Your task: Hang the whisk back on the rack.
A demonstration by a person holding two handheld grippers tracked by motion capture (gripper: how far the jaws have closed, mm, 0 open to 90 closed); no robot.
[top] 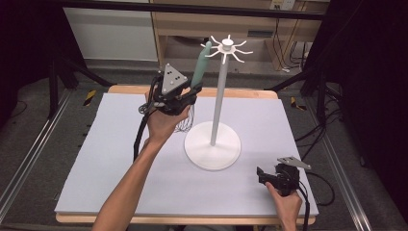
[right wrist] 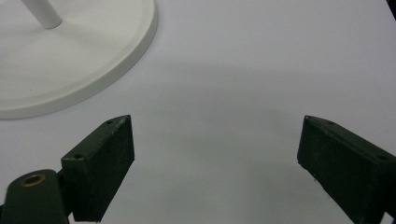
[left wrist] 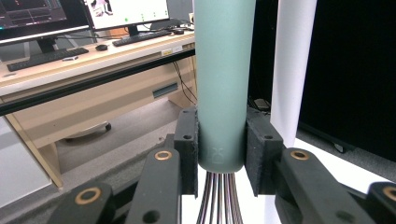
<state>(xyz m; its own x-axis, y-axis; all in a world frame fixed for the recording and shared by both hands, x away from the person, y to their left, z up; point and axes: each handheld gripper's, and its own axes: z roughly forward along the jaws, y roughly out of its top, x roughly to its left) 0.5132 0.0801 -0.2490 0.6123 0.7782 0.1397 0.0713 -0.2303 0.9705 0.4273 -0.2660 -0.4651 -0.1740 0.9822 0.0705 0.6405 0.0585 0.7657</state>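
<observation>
Nearest the person, the right gripper (top: 269,177) rests low on the counter (top: 120,163), and its own view shows its fingers (right wrist: 100,165) spread wide over bare surface beside the stand's round base (right wrist: 88,70). Farther off, the left gripper (left wrist: 222,154) is raised, its fingers clamped on the whisk's green handle (left wrist: 223,84), wires hanging below. The high view shows that handle (top: 201,65) reaching up toward the white hook stand (top: 221,91).

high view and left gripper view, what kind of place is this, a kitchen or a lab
Most likely a lab or recording workspace: monitors and a keyboard on a desk, and cables across the floor.
</observation>
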